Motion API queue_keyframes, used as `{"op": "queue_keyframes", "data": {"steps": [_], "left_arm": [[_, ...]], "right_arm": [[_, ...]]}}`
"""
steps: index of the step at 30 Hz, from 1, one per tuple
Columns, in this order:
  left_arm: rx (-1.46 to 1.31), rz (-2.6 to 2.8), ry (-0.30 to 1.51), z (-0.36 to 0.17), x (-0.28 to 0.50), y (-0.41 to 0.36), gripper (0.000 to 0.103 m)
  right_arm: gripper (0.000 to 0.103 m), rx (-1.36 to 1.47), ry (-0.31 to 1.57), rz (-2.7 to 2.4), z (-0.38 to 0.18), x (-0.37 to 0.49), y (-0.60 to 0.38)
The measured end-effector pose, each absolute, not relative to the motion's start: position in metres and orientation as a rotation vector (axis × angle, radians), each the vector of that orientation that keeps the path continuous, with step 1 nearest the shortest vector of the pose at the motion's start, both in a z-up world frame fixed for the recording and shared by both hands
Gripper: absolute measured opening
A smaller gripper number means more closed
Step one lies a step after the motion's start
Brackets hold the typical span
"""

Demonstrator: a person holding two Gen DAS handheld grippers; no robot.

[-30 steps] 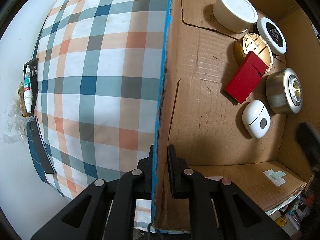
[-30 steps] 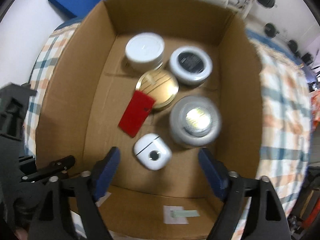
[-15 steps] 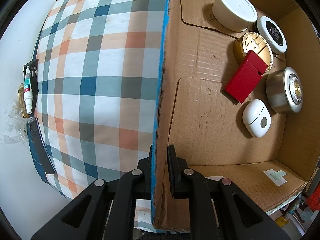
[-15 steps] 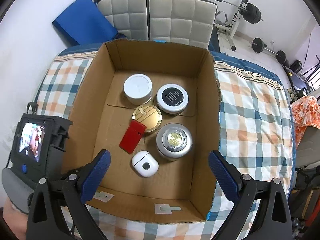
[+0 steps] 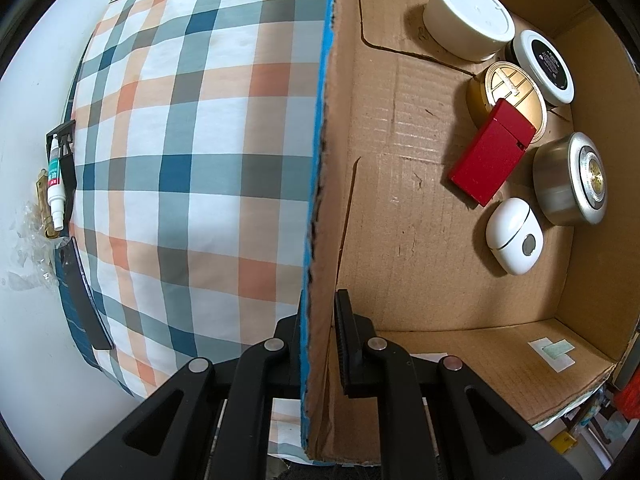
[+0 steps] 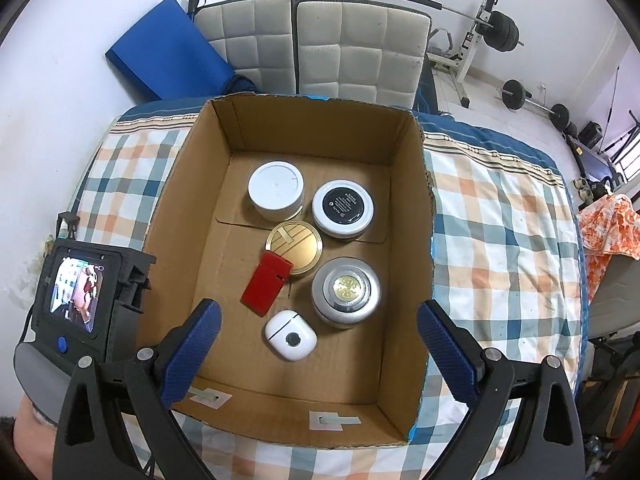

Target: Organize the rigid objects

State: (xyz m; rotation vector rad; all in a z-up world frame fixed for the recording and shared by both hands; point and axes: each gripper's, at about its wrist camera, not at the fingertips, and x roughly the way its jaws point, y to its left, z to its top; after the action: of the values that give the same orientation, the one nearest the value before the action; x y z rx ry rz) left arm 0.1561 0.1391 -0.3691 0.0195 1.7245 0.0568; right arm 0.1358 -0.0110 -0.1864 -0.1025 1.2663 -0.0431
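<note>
a: left tool state?
b: clamped on the cardboard box, its left wall pinched between the two black fingers. seen from straight above.

a: right tool?
b: blue pads held wide apart, nothing between them, nothing touched. it is held above the near end of the box.

a: where is the box placed?
b: on a bed with a checked sheet, top flaps open.

a: contents?
b: six items, grouped toward the right half of the floor. white jar and black-lidded white jar are set side by side at the far end. gold round tin is just in front of them. red flat case is tilted, one end resting on the gold tin. silver round tin is just right of the case. white earbud case is nearest, just in front of the red case and silver tin.

a: anything outside the box?
b: a small white tube is seen past the bed's edge, against the wall. a weight bench is seen behind.
</note>
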Motion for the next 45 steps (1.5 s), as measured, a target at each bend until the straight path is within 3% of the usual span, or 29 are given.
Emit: {"op": "queue_keyframes", "data": {"steps": [15,21,26,28,31,35,37,45], "left_arm": [[0.017,0.058,1.725,-0.369,0.157,0.139,0.008],[0.036,0.065,1.672,-0.342,0.145,0.141,0.014],[0.106,0.1,1.549,-0.293,0.13,0.141,0.028],[0.103,0.098,1.519,-0.276,0.128,0.142,0.046],[0.082,0.084,1.462,-0.246,0.127,0.142,0.06],[0.087,0.069,1.363,-0.198,0.128,0.137,0.063],[0.078,0.058,1.323,-0.174,0.129,0.133,0.083],[0.015,0.008,1.208,-0.102,0.114,0.121,0.086]], "right_arm": [[0.1,-0.097,1.265,-0.047,-0.186,0.139,-0.012],[0.1,-0.06,1.271,-0.044,-0.183,0.137,-0.016],[0.103,-0.005,1.304,-0.04,-0.178,0.127,-0.029],[0.103,0.015,1.309,-0.041,-0.175,0.122,-0.033],[0.103,0.05,1.308,-0.043,-0.166,0.111,-0.041],[0.103,0.094,1.29,-0.037,-0.14,0.097,-0.048],[0.103,0.105,1.28,-0.033,-0.123,0.09,-0.051],[0.103,0.15,1.179,-0.024,-0.04,0.061,-0.06]]}}
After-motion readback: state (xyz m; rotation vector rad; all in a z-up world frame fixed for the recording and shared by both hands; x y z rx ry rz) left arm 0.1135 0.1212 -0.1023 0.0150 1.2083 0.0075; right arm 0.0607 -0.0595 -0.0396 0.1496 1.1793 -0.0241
